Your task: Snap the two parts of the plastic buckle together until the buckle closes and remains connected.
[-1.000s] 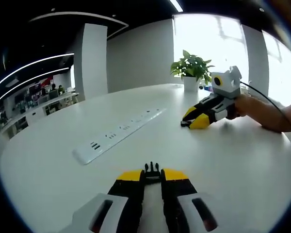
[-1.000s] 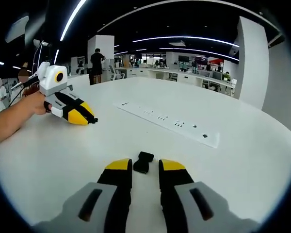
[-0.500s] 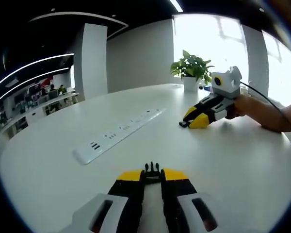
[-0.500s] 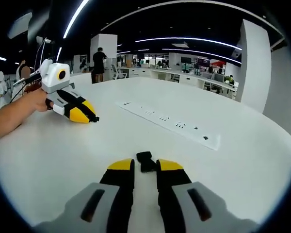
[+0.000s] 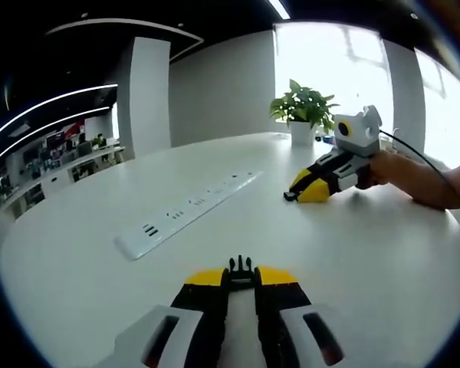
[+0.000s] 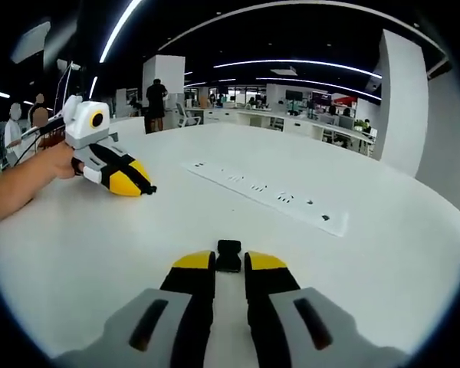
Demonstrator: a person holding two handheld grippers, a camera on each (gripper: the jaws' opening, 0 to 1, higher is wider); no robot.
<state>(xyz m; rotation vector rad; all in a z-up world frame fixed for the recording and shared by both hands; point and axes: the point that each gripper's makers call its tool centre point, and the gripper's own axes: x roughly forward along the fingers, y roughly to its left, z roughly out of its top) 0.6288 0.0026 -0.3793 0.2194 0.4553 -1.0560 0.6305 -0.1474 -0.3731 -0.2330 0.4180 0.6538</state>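
So both grippers are sitting low on this big white round table (image 5: 383, 253), well apart and facing each other across it. In the left gripper view, the left gripper (image 5: 241, 277) has its yellow-tipped jaws pinched in on the pronged buckle half (image 5: 241, 267), a small black piece with its little prongs sticking out past the tips, right down at the table surface near the edge closest to that camera.

Over in the right gripper view, the right gripper (image 6: 230, 262) has its jaws drawn in narrow, with the other buckle half (image 6: 228, 255), a chunky black socket piece, sitting between the tips. Looks like they're squeezing it, though I can't tell for sure how firm the grip is.

Each gripper also shows in the other's view, held by a hand (image 5: 385, 165) with a cable trailing off the back. The two buckle parts are not joined, each one at its own gripper.

Other stuff: a long white power strip (image 5: 185, 211) lying flat along the middle of the table, and a potted plant (image 5: 303, 110) at the far edge by the bright window.
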